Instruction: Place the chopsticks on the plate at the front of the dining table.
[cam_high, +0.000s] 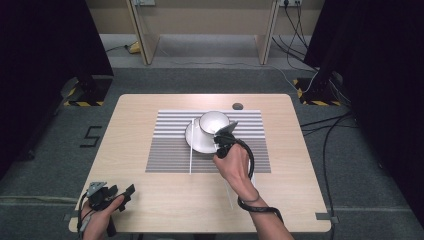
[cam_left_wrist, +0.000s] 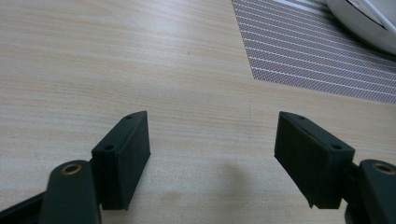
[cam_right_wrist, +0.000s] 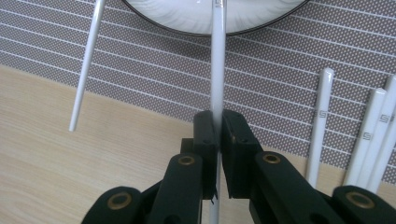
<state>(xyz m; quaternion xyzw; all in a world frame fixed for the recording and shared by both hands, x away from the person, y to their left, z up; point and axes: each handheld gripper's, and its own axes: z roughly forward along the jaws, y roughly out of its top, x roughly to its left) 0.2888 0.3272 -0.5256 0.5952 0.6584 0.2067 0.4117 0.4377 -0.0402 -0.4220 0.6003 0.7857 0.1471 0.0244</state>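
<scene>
Two grippers are at work on a pale wooden table (cam_high: 150, 110). In the right gripper view the right gripper (cam_right_wrist: 217, 135) has its jaws pinched tight on a white chopstick (cam_right_wrist: 218, 70), whose far end reaches up to the rim of a white plate (cam_right_wrist: 205, 18). Another chopstick (cam_right_wrist: 86, 65) lies loose to the left, one end by the plate and the other over the wood. At the right edge of that view lie three more sticks (cam_right_wrist: 322, 126), each printed with a small square key-pattern mark; no letters can be read.

From the high view, a white bowl (cam_high: 214, 121) sits on the plate, which rests on a grey striped mat (cam_high: 165, 150) in the middle of the table. The left gripper (cam_high: 117, 192) rests near the table's front left corner, well apart from the mat, its jaws spread wide with nothing between them.

Grey carpet surrounds the table, with cables trailing at the right, black-and-yellow hazard tape at two stand feet, and a wooden frame beyond.
</scene>
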